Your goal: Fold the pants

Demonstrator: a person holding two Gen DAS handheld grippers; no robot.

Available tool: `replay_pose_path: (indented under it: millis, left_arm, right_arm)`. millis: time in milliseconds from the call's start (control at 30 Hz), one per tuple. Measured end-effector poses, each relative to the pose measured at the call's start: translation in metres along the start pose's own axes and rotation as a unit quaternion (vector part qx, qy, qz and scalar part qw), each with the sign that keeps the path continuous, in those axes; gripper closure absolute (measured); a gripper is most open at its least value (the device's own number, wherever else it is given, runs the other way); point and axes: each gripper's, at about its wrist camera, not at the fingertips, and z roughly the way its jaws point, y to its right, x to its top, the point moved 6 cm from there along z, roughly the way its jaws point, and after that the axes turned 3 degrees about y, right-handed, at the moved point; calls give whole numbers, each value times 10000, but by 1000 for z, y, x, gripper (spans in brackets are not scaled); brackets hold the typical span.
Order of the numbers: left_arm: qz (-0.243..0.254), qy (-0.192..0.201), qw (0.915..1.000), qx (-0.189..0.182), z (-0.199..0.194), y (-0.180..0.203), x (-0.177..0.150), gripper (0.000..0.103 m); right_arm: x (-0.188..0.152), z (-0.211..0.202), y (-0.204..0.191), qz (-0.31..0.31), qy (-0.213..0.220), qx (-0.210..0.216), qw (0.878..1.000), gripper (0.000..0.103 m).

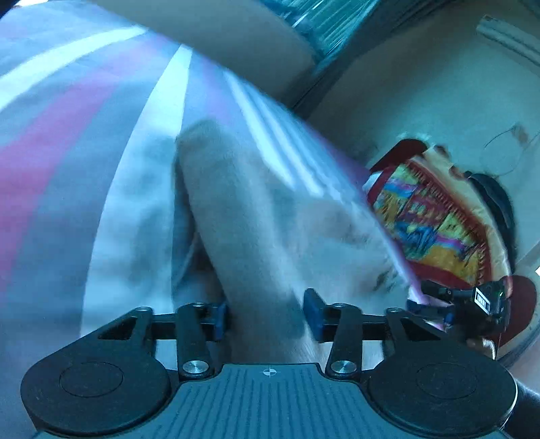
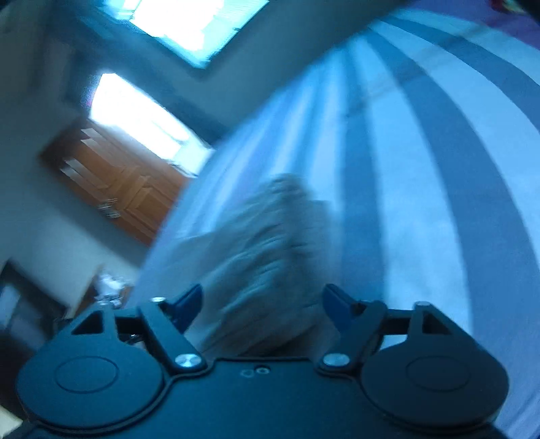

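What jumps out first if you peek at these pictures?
The pale pants lie bunched on a striped bedsheet, right in front of the left tool. To the right of them, a bright, many-colored cloth catches the eye. In the right tool's view, a glowing window shines above a brown wooden cabinet, to the left of the bed.

a home bedroom; a bed with a striped sheet fills both views; a wooden panelled door and bright window stand beyond. a colourful patterned cloth lies beside the bed.
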Motion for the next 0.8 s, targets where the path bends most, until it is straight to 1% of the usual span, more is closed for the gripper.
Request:
replay_pose_path:
  millis: [33,67,100,133,167,200,233,267,300,333,367,433,467,500,533,567,633,667,733,800]
  left_arm:
    - [128,-24,9998,161,4,-2,-3,54]
    - [164,23,9997,192,6,-3,-2,53]
    - [123,68,9996,232,4,-7,-2,53]
    - [51,104,9994,335,1,-7,-3,53]
    - [105,166,9986,497,-1,1,-4,52]
    - [276,249,9970,676,-6,9,-6,51]
    - [462,351,9943,890,-18,20,-10,50]
    - [627,438,9923,978,-28,29,-14,50]
    - [794,546,9899,1038,-40,40,-19,50]
    - [920,629,9875,1115,-53,51,-28,50]
    - [1004,694,9856,1167,-64,60,-33,50]
    - [1054,811,9839,1190,-90,79,-54,50]
    - [1097,798,9839,1162,-101,91,-68,50]
    - [1169,832,9822,1213,-113,101,-77,49]
    - [1261,917,9786,1343,-123,112,-89,44]
    - [1337,991,9750,1472,-132,122,-98,25]
    - [1465,1229,9672,1670,-150,140,-114,7]
    - [1522,1311,9652,1674,-158,150,-119,5]
    - [1694,1325,9622,1673,-172,168,-131,5]
    - [1732,1389,9602,1697,-187,181,-141,4]
  right_arm:
    - [-6,6,-1,-110,-112,-100,9998,15]
    - [-15,16,4,-192,-326,-419,9984,17]
    - [-23,31,10,-270,-576,-740,9952,14]
    - [-25,37,7,-376,-529,-823,9945,11]
    - [-25,38,3,-392,-509,-898,9939,11]
    - [-24,36,-2,-377,-480,-993,9932,11]
    - [-26,27,-6,-359,-409,-1054,9929,11]
    - [-29,19,-14,-398,-334,-1053,9931,10]
    - [-35,6,-21,-495,-240,-1015,9933,8]
    - [-42,-5,-34,-664,-92,-992,9928,0]
    - [-44,-23,-41,-834,66,-1096,9905,0]
    - [-60,-56,-64,-1250,553,-1403,9806,0]
    - [-68,-68,-73,-1349,683,-1457,9777,0]
    - [-79,-80,-81,-1430,723,-1540,9750,0]
    - [-92,-91,-92,-1571,806,-1607,9711,0]
    - [-104,-102,-102,-1760,953,-1732,9643,0]
    - [-121,-120,-122,-2243,1289,-2078,9434,0]
    - [-130,-129,-128,-2316,1377,-2184,9379,0]
    - [-146,-140,-137,-2320,1473,-2265,9344,0]
    - [-162,-151,-143,-2355,1525,-2443,9282,0]
